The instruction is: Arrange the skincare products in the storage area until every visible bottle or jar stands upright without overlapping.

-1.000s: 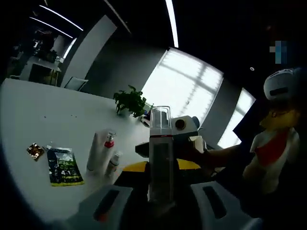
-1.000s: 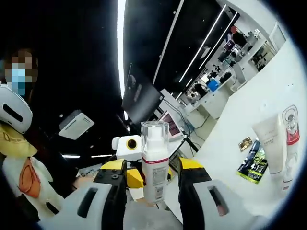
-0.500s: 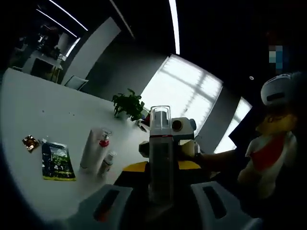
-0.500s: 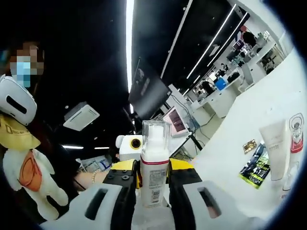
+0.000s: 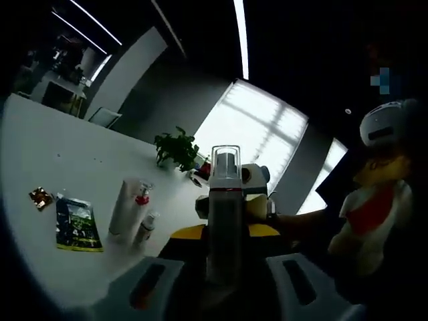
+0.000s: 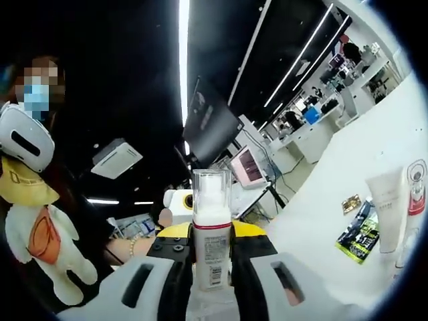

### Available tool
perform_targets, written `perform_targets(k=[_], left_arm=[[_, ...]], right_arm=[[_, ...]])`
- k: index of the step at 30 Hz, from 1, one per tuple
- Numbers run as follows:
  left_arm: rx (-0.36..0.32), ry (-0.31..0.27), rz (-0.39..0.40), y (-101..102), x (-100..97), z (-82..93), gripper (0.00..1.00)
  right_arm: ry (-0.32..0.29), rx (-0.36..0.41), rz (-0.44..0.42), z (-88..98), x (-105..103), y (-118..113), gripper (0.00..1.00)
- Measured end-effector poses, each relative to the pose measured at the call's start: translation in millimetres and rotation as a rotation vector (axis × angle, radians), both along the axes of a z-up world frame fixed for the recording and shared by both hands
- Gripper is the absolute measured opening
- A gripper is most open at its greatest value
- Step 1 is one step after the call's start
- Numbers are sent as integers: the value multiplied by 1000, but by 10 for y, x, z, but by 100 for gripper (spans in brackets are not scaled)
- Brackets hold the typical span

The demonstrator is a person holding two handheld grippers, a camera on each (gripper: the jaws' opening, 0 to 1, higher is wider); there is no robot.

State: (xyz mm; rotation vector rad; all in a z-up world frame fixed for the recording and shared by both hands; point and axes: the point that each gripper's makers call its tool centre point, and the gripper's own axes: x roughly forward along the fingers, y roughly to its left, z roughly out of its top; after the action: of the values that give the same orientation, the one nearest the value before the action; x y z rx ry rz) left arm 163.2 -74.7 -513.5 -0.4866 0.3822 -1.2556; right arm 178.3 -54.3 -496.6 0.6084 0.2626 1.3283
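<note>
— What does your left gripper view give you?

— A long white table (image 5: 47,154) in a dim office, a bright window (image 5: 257,134) behind a green potted plant (image 5: 177,147), ceiling light strips above. On the table lie a white tube (image 5: 122,208), a red-collared pump bottle (image 5: 142,200), a small white bottle (image 5: 146,227), a dark green sachet (image 5: 77,224) and a small brown packet (image 5: 40,198), all near each other. My left gripper (image 5: 224,277) has the tall white bottle with a red band and clear cap (image 5: 226,207) upright between its jaws; I cannot tell whether they press it. Compared with a second ago the view has swung slightly and the table items sit further left; the other gripper stands closer behind the bottle.

— And the right gripper view?

— The same bottle (image 6: 211,231), upright, with my right gripper (image 6: 210,281) clenched on it, black pads against both sides. A second ago those jaws stood apart from it; they have closed in. The white table (image 6: 334,194) runs off right, with the tube (image 6: 388,207), the pump bottle (image 6: 416,187), the sachet (image 6: 358,234) and the packet (image 6: 350,202). Monitors (image 6: 246,166) and desks fill the room behind.
</note>
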Motion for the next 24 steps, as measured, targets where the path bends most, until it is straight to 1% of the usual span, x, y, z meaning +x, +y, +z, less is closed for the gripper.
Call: perform_targets(k=[3, 4, 5, 6, 7, 9, 10, 12, 14, 15, 16, 20, 21, 22, 24], left_arm=[[12, -27, -19, -19, -48, 5, 18], [32, -30, -43, -38, -93, -17, 17], [76, -20, -61, -31, -129, -89, 16], [87, -35, -56, -47, -118, -97, 17], [120, -43, -62, -43, -132, -145, 18], [166, -42, -72, -34, -167, -220, 20], [175, -43, -74, -32, -177, -232, 22], [208, -52, -81, 7, -195, -250, 24], [267, -77, -76, 78, -171, -257, 25], [297, -98, -84, 111, -163, -233, 26], [307, -105, -89, 120, -162, -221, 28], [350, -150, -119, 161, -110, -35, 33], [357, -163, -127, 163, -90, 11, 33], [368, -175, -136, 163, -75, 38, 33], [395, -203, -152, 145, -48, 80, 33]], right_arm=[[-23, -26, -4, -28, -16, 0, 20], [-23, -32, 2, -38, -27, 1, 20], [-23, -35, 6, -37, -37, 2, 20], [-27, -41, 6, -44, -39, 1, 20], [-36, -45, 1, -45, -37, -4, 20], [-47, -50, -1, -32, -34, -22, 20], [-54, -53, -4, -29, -28, -32, 20], [-88, -82, -7, -44, -24, -49, 20], [-133, -133, -9, -98, -22, -67, 20], [-154, -154, -3, -121, -31, -71, 20], [-187, -186, 9, -156, -52, -72, 20], [-282, -295, 47, -290, -110, -57, 20], [-289, -304, 50, -300, -112, -56, 20], [-314, -329, 64, -326, -131, -43, 20], [-337, -344, 75, -333, -147, -23, 20]])
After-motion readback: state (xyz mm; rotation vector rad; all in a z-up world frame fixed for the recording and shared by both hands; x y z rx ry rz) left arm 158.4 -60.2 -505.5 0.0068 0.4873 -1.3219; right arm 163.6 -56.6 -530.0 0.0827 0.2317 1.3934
